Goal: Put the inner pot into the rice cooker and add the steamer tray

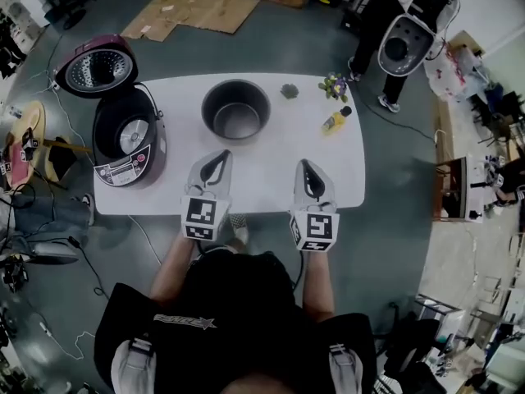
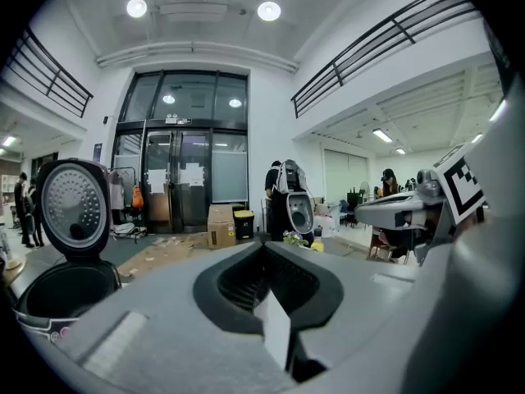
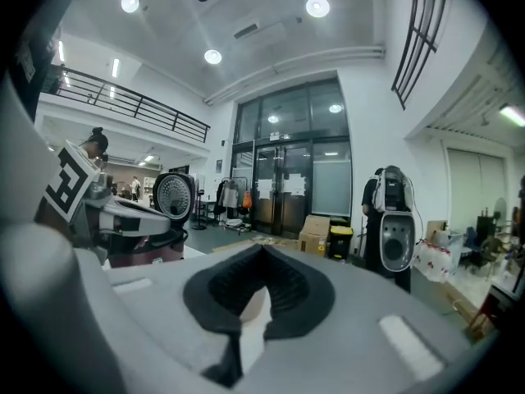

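Lab-like hall set up as a work floor

Tall glass doors, balcony railings and ceiling spotlights. A white tabletop stands on grey floor, with flattened cardboard at 12 o'clock and loose cables at 9 o'clock.

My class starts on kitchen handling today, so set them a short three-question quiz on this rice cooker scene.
1. True or false: the inner pot already sits inside the rice cooker.
2. The cooker's lid is: A shut, B open, C lying on the table.
3. Fill in: the left gripper and the right gripper both have jaws ____ and hold nothing.
Key: 1 false, it stands on the table beside the cooker; 2 B; 3 shut.
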`<state>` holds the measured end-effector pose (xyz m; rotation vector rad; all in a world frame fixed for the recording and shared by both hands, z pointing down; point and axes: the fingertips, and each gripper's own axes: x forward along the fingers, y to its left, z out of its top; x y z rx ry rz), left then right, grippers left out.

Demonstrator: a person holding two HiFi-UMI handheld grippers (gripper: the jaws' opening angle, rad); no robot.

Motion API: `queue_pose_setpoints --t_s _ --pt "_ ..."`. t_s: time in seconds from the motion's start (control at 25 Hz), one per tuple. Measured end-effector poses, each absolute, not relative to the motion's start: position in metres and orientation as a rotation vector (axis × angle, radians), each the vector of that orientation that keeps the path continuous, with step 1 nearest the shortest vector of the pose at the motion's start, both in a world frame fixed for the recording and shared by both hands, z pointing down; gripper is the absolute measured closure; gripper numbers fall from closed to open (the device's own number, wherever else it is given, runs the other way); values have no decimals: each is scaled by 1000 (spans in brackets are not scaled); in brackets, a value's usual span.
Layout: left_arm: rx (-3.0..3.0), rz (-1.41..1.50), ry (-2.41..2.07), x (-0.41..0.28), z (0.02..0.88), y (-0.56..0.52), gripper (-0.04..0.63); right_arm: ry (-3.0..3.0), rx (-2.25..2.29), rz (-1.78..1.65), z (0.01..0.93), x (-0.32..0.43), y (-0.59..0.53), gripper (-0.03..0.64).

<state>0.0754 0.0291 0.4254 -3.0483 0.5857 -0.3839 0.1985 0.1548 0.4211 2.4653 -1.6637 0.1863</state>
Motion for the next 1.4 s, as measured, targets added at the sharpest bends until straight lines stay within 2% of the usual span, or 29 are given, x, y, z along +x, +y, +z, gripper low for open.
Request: queue_pose_setpoints --t_s 0.56,1.28,1.32,1.36,1.4 --pt "-3049 -474 777 94 454 -76 584 -1782 2331 280 452 237 34 612" --pt "-3066 -665 1077 98 518 -116 581 -1838 2198 487 526 275 -20 612" --pt "-3077 -670 1109 97 522 -118 567 -1846 2188 510 531 275 -21 577" --pt "-3095 -676 1131 97 527 -120 515 -1857 2180 539 537 275 -23 494" --pt "-3115 -684 1146 98 532 -121 427 -1865 2179 567 542 276 -24 449"
